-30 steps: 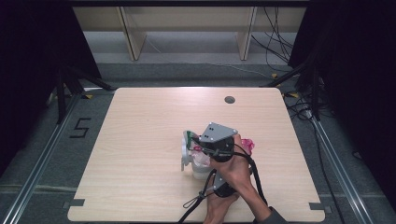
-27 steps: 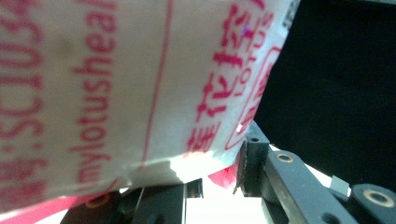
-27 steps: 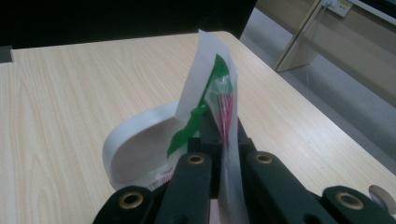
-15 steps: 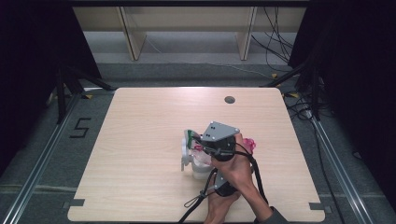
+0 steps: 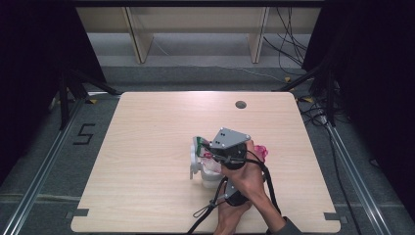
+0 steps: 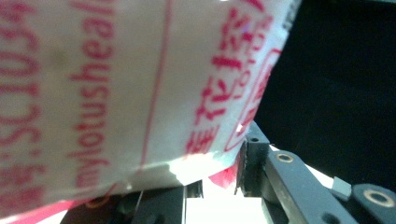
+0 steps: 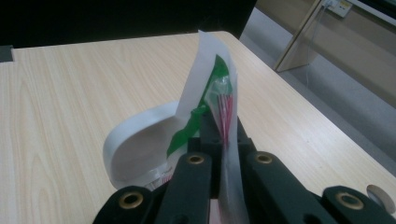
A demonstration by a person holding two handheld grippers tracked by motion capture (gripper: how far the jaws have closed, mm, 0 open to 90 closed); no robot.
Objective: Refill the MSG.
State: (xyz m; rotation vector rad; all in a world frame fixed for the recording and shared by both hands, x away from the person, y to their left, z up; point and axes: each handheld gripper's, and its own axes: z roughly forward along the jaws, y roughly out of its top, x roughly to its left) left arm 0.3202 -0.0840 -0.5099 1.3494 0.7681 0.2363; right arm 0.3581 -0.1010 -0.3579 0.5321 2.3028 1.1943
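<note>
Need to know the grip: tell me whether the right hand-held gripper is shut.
Shut: the right hand-held gripper pinches the plastic packet.

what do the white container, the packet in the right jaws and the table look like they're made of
White container: probably plastic, smooth with a soft sheen and a rounded, moulded rim. Packet: thin plastic film, partly clear, printed green and red, creased. Table: pale wood-grain top, matte, possibly laminate.

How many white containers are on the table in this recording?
1: a white container stands near the table's middle, left of the right gripper, which is clamped on a packet. Others may be hidden under the hands.
</note>
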